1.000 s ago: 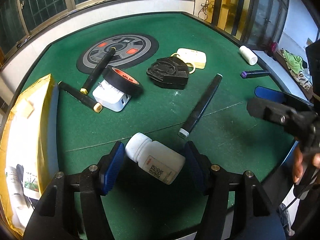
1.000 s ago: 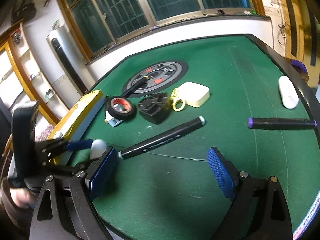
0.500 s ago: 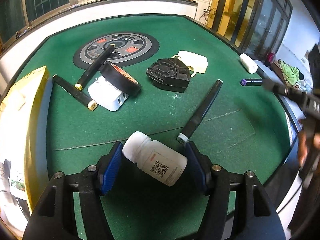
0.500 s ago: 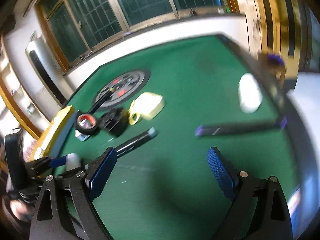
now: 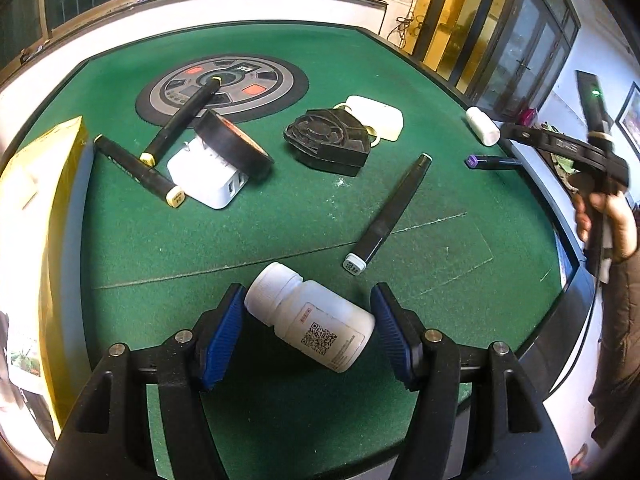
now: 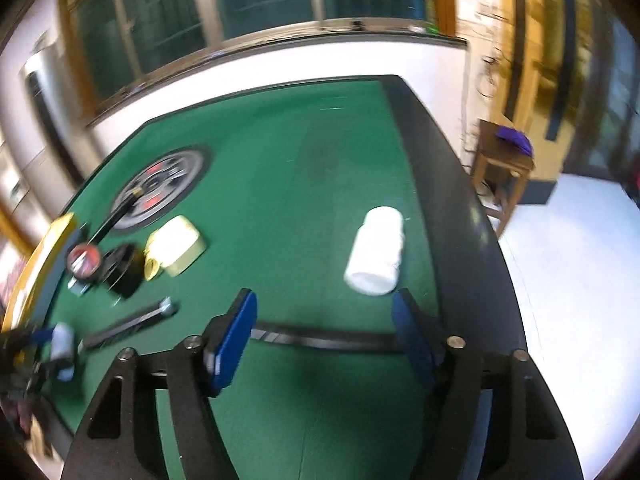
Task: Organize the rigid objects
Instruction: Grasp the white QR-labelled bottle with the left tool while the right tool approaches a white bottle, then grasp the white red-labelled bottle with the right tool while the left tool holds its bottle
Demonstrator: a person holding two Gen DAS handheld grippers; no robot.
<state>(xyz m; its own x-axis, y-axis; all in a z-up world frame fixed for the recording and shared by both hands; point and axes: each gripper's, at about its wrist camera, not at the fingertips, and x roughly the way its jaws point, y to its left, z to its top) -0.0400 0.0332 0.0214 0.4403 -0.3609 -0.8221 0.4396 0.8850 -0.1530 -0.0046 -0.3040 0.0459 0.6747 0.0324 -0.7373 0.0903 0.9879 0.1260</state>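
The left claw (image 5: 306,330) holds a white bottle (image 5: 310,322) tight near the desk's (image 5: 280,224) front edge, while the right claw (image 6: 324,338), just closing and still empty, should drop squarely over the purple-tipped marker (image 6: 320,338) by the right edge before squeezing.

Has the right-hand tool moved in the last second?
Yes. The right tool has swung toward the table's right edge, now over the purple-capped marker, near the small white bottle.

Upper right of my right wrist view I see a wooden stool (image 6: 505,164) on the pale floor (image 6: 576,280), a purple cloth (image 6: 514,138) on its seat. Dark barred windows (image 6: 248,4) span the top, gold-framed doors (image 5: 496,36) upper right of the left view.
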